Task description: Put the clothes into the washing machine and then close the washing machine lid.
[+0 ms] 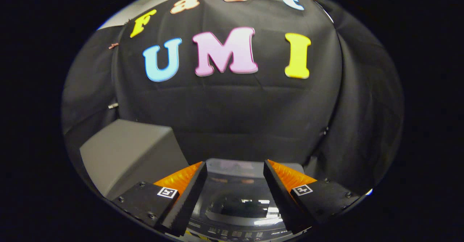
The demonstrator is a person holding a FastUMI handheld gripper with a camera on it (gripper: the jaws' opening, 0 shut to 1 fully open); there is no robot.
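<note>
Black cloth wall fills the background behind the scene. A gray box stands to the left, beside the washing machine. The washing machine lies below, between and just beyond the fingers, its glossy dark lid lying flat and its control strip nearest. The claw is spread wide, its 2 fingers holding nothing.

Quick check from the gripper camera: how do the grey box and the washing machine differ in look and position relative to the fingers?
The grey box is matte and plain; the washing machine has a glossy dark lid reflecting lights, plus a control panel. The box sits off beside one finger; the machine lies between and just ahead of the open gripper fingers. Both stand against the black cloth wall.
</note>
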